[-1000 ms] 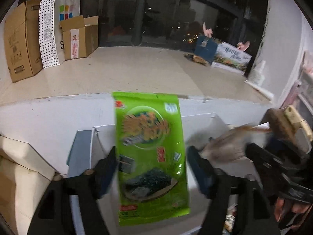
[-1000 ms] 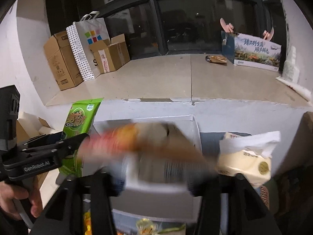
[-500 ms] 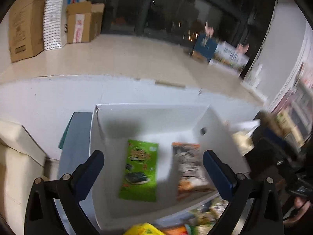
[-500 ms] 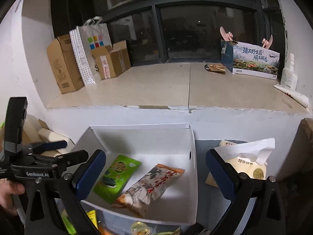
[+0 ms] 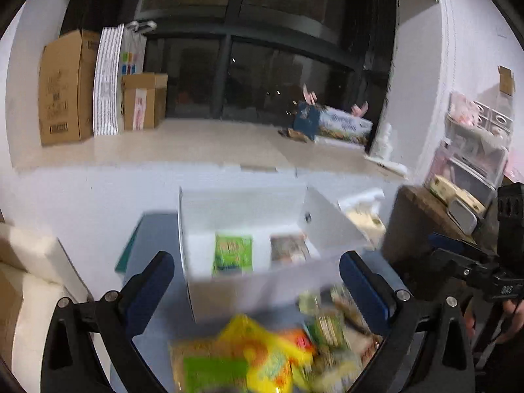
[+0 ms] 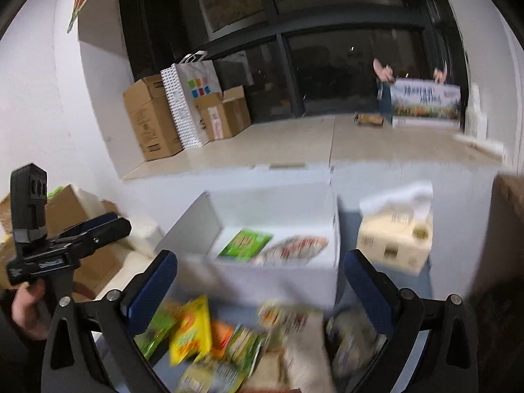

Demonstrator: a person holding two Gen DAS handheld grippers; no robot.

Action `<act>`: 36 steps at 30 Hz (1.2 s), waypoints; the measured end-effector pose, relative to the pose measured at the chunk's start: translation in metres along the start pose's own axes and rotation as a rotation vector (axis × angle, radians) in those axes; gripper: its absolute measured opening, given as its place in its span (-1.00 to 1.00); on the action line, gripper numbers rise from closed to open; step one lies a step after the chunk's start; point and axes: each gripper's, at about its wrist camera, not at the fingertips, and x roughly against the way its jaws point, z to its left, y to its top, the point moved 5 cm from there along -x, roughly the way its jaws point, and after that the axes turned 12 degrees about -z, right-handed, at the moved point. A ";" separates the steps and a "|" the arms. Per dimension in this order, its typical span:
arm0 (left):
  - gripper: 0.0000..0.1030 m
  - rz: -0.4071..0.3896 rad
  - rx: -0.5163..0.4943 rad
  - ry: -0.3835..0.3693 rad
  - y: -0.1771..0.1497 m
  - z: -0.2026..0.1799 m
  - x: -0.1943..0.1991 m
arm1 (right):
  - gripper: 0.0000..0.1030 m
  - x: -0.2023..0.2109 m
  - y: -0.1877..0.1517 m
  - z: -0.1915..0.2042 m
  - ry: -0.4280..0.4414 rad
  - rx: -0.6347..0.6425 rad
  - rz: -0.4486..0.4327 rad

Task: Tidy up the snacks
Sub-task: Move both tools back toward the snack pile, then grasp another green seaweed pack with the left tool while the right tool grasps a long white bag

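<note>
Left wrist | left gripper (image 5: 255, 273) fingers spread, empty | tilted down over snack pile (image 5: 262, 353)

Glossy plastic snack packets (image 5: 262, 360), matt white box (image 5: 249, 281), brown cardboard cartons (image 6: 150, 121)

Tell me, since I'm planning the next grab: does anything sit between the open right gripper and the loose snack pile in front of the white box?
Nothing visible does. The right gripper is open and empty, and the snack pile lies just below and between its fingers, nearer than the white box. The picture is blurred, so small obstacles could be missed.
</note>
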 end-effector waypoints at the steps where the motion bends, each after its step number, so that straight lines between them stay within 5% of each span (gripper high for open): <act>1: 1.00 0.023 0.008 0.004 -0.010 0.001 0.006 | 1.00 0.006 -0.010 0.000 -0.017 0.010 0.021; 6: 1.00 0.119 0.054 0.050 -0.055 0.012 0.032 | 1.00 0.026 -0.058 -0.006 -0.100 0.067 0.110; 13: 1.00 0.116 -0.002 0.021 -0.084 0.003 0.068 | 1.00 0.017 -0.100 -0.024 -0.148 0.050 0.195; 22: 1.00 0.126 -0.037 0.055 -0.096 0.015 0.077 | 1.00 -0.043 -0.135 -0.063 -0.100 -0.156 0.335; 23: 1.00 0.132 -0.033 0.058 -0.098 0.017 0.076 | 0.94 -0.048 -0.137 -0.065 -0.112 -0.147 0.350; 25: 1.00 0.145 -0.021 0.052 -0.103 0.020 0.073 | 0.12 -0.056 -0.140 -0.063 -0.114 -0.123 0.375; 26: 1.00 0.151 -0.019 0.052 -0.105 0.021 0.072 | -0.10 -0.060 -0.144 -0.064 -0.144 -0.107 0.402; 36: 1.00 0.224 0.024 0.020 -0.120 0.040 0.053 | -0.23 -0.035 -0.122 -0.058 -0.155 -0.091 0.318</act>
